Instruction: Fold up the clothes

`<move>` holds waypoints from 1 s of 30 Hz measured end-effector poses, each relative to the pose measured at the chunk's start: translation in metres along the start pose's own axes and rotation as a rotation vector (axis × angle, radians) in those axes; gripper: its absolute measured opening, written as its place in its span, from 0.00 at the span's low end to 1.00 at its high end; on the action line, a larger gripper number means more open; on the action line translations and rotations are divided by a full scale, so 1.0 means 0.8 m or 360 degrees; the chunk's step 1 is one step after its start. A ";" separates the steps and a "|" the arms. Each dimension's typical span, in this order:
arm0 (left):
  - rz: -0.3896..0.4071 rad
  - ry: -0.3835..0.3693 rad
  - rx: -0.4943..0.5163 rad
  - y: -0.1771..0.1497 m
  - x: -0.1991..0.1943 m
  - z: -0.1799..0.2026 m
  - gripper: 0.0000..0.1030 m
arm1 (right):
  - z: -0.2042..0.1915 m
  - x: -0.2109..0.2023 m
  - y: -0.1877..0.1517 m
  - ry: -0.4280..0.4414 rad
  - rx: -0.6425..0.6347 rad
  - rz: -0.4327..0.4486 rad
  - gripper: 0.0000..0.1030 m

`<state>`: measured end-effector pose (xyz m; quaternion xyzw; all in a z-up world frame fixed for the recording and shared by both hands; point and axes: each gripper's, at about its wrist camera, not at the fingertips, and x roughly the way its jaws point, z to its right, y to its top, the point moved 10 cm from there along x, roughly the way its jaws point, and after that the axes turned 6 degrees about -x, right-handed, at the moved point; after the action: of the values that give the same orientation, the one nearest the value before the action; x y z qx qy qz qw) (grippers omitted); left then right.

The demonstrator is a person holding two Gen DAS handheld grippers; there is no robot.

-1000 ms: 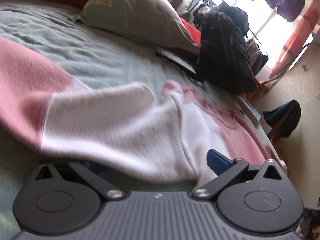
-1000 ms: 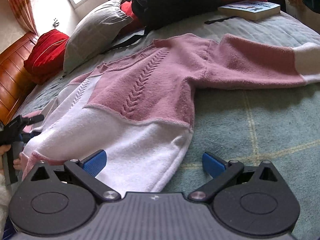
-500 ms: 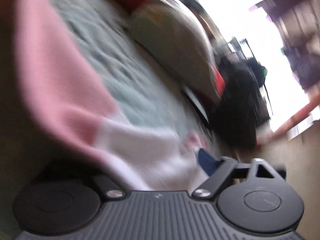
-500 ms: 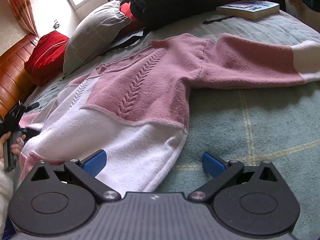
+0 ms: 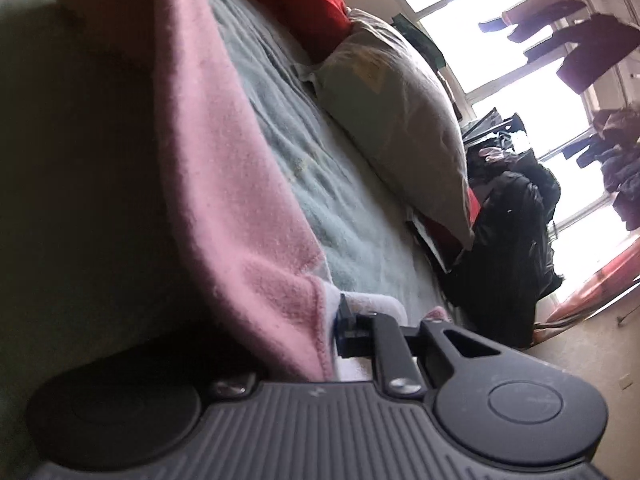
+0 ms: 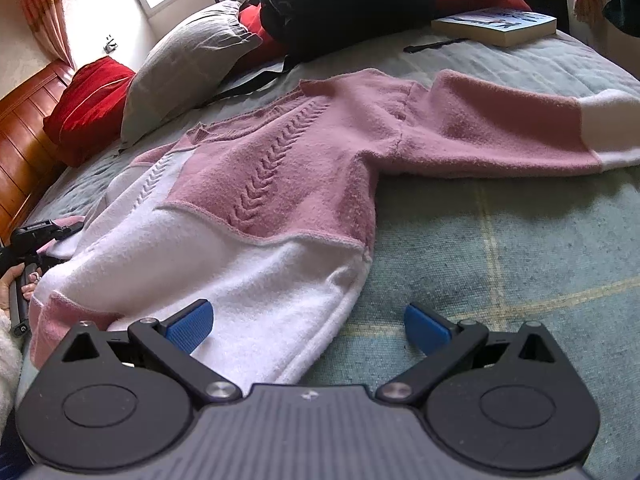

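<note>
Sweater (image 6: pixel 280 168): fuzzy pink-and-white knit, matt. Bedspread (image 6: pixel 500 240): quilted cloth, matt. Headboard (image 6: pixel 24 120): glossy varnished wood. Right gripper (image 6: pixel 308 326): matt black plastic body, ribbed blue pads, bright metal pivots.

legible text: none | book (image 6: pixel 496 24), far beyond right claw, upper right: cover print too small to read | claw housings: small pale mark at centre, not readable | left-claw handle, far left of right claw: pale marking, too blurred to read
</note>
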<state>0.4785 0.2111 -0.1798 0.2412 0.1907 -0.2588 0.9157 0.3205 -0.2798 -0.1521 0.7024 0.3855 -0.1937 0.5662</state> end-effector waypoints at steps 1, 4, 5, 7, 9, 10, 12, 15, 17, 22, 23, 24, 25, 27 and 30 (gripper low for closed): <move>-0.0001 0.0016 0.0003 0.000 0.000 0.001 0.15 | 0.000 -0.001 0.000 0.0001 0.0004 0.0000 1.00; 0.0006 0.0080 0.0079 0.004 -0.001 0.013 0.15 | 0.001 -0.005 0.000 0.0002 0.0017 -0.0003 1.00; 0.0016 0.0096 0.0121 0.008 -0.001 0.020 0.15 | 0.001 -0.007 0.000 0.0001 0.0021 -0.0004 1.00; 0.0064 0.0102 0.0167 0.020 -0.004 0.029 0.15 | 0.003 -0.009 0.000 -0.0010 0.0023 -0.0008 1.00; 0.0131 0.0109 0.0201 0.037 -0.011 0.040 0.14 | 0.005 -0.011 0.000 -0.0028 0.0016 -0.0014 1.00; 0.0167 0.0115 0.0222 0.046 -0.017 0.045 0.13 | 0.006 -0.011 0.000 -0.0032 0.0016 -0.0015 1.00; 0.0256 0.0110 0.0278 0.068 -0.030 0.061 0.13 | 0.008 -0.012 0.001 -0.0041 0.0016 -0.0017 1.00; 0.0410 0.0079 0.0369 0.093 -0.053 0.082 0.11 | 0.013 -0.011 0.003 -0.0064 0.0022 -0.0015 1.00; 0.0480 0.0079 0.0413 0.102 -0.063 0.084 0.11 | 0.015 -0.009 0.004 -0.0068 0.0029 -0.0020 1.00; 0.0474 0.0220 0.0292 0.108 -0.062 0.034 0.05 | 0.014 -0.009 0.003 -0.0087 0.0015 -0.0028 1.00; 0.0463 0.0248 0.0218 0.109 -0.062 0.016 0.04 | 0.014 -0.009 0.003 -0.0091 0.0014 -0.0028 1.00; 0.0451 0.0272 0.0145 0.109 -0.061 -0.001 0.04 | 0.015 -0.010 0.003 -0.0095 0.0015 -0.0029 1.00; 0.0428 0.0272 0.0077 0.108 -0.059 -0.015 0.04 | 0.016 -0.010 0.003 -0.0098 0.0016 -0.0031 1.00; 0.0385 0.0296 0.0007 0.104 -0.060 -0.042 0.08 | 0.019 -0.010 0.003 -0.0112 0.0020 -0.0034 1.00; 0.0416 0.0262 -0.0070 0.109 -0.071 -0.057 0.10 | 0.021 -0.009 0.003 -0.0125 0.0025 -0.0038 1.00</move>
<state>0.4726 0.3231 -0.1599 0.2643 0.2377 -0.1125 0.9279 0.3207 -0.2978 -0.1502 0.6940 0.3698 -0.2308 0.5730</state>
